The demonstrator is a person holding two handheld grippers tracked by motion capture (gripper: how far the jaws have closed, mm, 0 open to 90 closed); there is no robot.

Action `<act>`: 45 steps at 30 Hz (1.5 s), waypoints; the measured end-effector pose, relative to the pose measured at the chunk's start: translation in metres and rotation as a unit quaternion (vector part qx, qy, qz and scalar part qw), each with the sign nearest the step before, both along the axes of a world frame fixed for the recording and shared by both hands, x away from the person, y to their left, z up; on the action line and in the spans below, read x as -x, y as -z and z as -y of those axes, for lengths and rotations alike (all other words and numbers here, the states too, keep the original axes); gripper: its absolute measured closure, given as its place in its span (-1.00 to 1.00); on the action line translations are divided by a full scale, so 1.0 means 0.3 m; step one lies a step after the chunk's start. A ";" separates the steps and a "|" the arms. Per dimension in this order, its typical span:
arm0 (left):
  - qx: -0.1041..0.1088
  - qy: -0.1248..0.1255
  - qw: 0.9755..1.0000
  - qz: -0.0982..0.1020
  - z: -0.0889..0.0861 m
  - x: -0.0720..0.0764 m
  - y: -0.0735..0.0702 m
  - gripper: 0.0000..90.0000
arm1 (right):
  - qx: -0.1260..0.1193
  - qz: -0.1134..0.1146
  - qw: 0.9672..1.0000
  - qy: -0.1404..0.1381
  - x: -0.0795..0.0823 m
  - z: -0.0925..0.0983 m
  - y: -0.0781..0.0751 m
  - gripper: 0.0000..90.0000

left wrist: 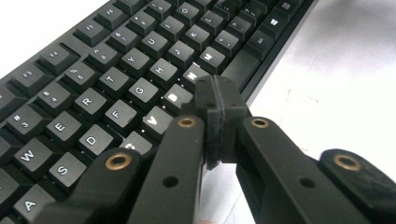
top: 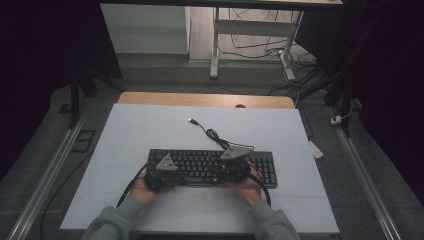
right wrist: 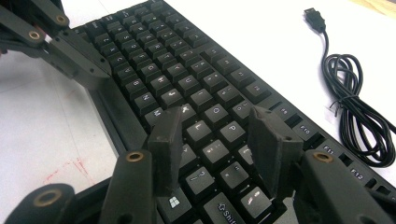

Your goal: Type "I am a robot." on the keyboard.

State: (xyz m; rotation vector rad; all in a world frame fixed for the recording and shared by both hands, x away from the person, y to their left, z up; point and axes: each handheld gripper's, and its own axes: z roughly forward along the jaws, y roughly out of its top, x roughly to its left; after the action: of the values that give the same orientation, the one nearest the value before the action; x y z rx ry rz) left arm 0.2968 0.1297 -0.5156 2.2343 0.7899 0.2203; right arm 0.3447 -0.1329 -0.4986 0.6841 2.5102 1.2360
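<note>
The black keyboard lies near the middle of the white surface. The left gripper hovers over its near keys, jaws together and empty; the right gripper hangs over the keys, jaws apart.

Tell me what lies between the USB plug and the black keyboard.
The coiled black cable, on bare white table, lies between USB plug and black keyboard, in the right gripper view.
</note>
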 end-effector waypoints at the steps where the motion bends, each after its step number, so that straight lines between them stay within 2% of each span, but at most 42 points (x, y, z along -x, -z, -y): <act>1: -0.002 -0.001 1.000 0.000 0.002 0.000 0.002 0.98 | -0.001 0.000 1.000 0.000 0.000 0.000 0.001 0.22; 11: -0.012 0.000 1.000 0.005 0.019 -0.002 0.012 0.97 | 0.000 0.000 1.000 0.000 0.000 0.000 0.000 0.22; 23: -0.011 -0.003 1.000 0.001 0.026 -0.009 0.023 0.97 | 0.000 0.000 1.000 0.000 0.000 0.000 0.001 0.22; 24: -0.016 -0.003 1.000 0.000 0.028 -0.011 0.028 0.98 | -0.001 0.000 1.000 0.000 0.000 0.000 0.001 0.22; 26: -0.010 -0.005 1.000 -0.001 0.028 -0.012 0.032 0.98 | 0.000 0.000 1.000 -0.001 0.000 -0.001 0.001 0.22; 29: -0.016 -0.003 1.000 0.004 0.029 -0.008 0.027 0.98 | 0.000 0.000 1.000 -0.001 0.001 -0.001 0.001 0.22; 32: -0.010 -0.006 1.000 0.009 0.025 -0.005 0.017 0.98 | -0.001 0.000 1.000 -0.001 0.000 -0.001 0.001 0.22; 35: 0.007 -0.011 1.000 0.016 0.004 -0.003 -0.007 0.97 | -0.001 0.001 1.000 0.000 0.000 0.001 -0.001 0.22; 37: 0.021 -0.019 0.999 0.020 -0.015 -0.002 -0.023 0.88 | -0.001 0.001 1.000 0.000 0.000 0.002 -0.001 0.22; 40: 0.038 -0.036 0.998 0.024 -0.048 -0.005 -0.041 0.65 | -0.002 0.001 1.000 0.000 0.000 0.002 -0.002 0.22; 45: 0.057 -0.073 0.996 0.022 -0.103 -0.017 -0.056 0.24 | -0.003 0.002 1.000 0.001 0.000 0.003 -0.003 0.22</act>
State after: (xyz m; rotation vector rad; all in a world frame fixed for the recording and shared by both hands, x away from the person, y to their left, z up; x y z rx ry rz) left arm 0.3020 0.1607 -0.4988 2.0615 0.9195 0.2853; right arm 0.3446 -0.1339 -0.4977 0.6846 2.5040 1.2446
